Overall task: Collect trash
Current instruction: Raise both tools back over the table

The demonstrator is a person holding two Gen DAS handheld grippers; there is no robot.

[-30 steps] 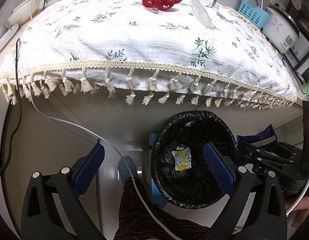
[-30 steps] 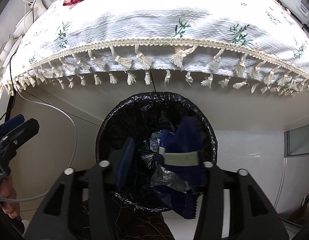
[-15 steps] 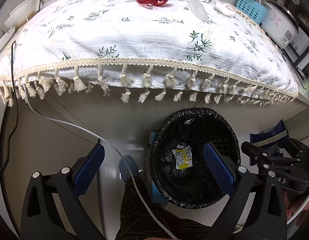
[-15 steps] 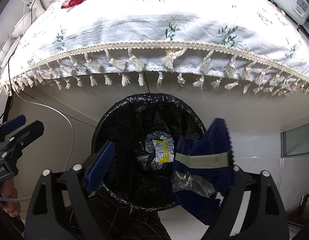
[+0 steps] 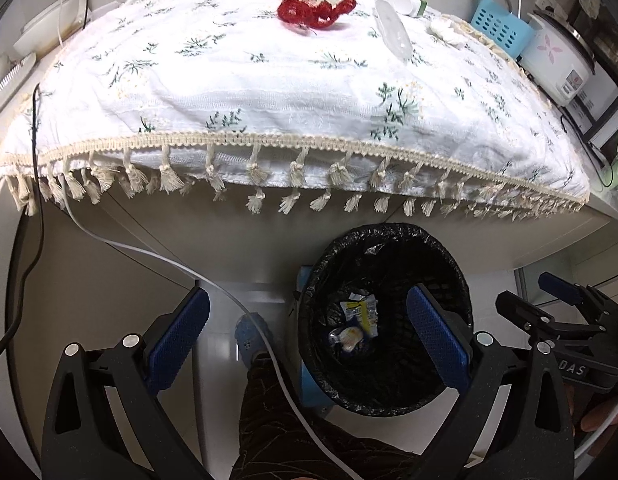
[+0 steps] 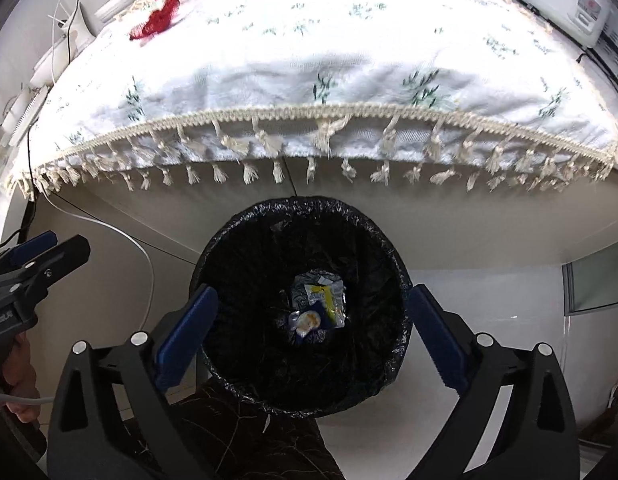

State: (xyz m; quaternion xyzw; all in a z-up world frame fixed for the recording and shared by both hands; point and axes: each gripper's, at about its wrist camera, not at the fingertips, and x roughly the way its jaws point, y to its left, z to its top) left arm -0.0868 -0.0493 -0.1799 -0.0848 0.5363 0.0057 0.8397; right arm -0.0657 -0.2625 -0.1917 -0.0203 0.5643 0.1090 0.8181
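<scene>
While the right gripper [image 6: 309, 328] hangs over the black-lined bin [image 6: 393, 268], its fingers just spread wide with nothing between them, the wrappers [image 6: 319, 306] lie at the bin's bottom, and the left gripper [image 5: 307, 336], fingers also spread and empty, hovers beside it below the counter [image 5: 309, 92]

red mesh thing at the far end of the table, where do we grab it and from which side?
Probably grip the red mesh across its narrow middle, coming from above with the fingers set across its length. It lies flat and limp on the tablecloth, bunched into a loop at one end with a tail at the other, so nothing stands up to pinch from the side. Both the left gripper and the right gripper are open and empty.
</scene>
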